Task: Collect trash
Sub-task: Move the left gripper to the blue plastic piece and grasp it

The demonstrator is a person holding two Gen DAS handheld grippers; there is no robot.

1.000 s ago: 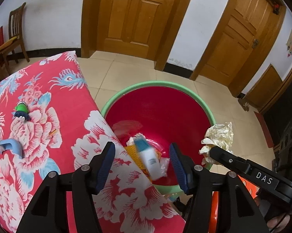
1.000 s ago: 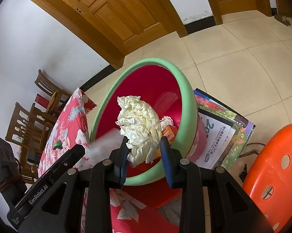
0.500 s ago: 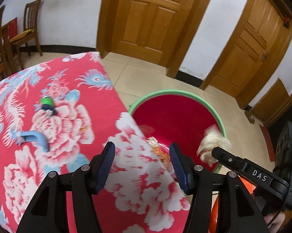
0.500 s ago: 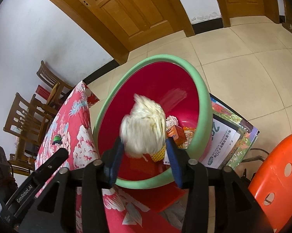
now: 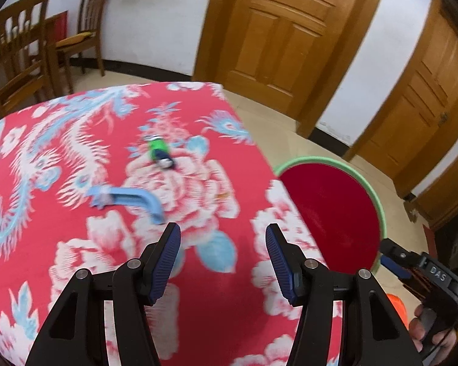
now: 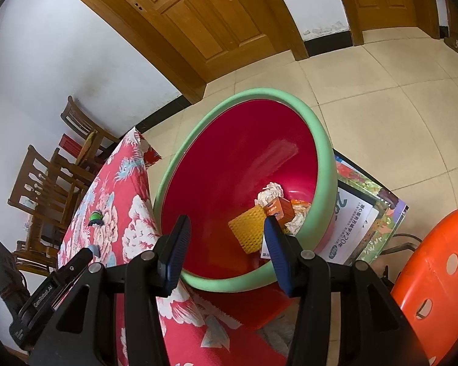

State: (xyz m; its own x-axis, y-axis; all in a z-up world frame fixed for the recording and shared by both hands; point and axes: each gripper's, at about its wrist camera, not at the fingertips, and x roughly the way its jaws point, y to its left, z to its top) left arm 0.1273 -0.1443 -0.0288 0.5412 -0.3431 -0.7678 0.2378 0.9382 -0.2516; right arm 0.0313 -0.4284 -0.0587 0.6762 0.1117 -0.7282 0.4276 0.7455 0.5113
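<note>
The counter [image 5: 76, 274] under its red cloth carries two leftovers; the basin [image 6: 323, 164] beside it already holds crumpled paper [image 6: 270, 192], a small box [image 6: 277, 209] and yellow foam [image 6: 247, 231]. Both the left tool [image 5: 223, 256] and right tool [image 6: 226, 250] gape, released and carrying nothing. The blue piece [image 5: 128, 198] lies just ahead-left of the left tool, the green item [image 5: 159, 149] farther on. Best to approach low and straddle the blue piece's straight bar.

Paper wad apparently dropped; right tool [image 6: 226, 256] agape.
</note>
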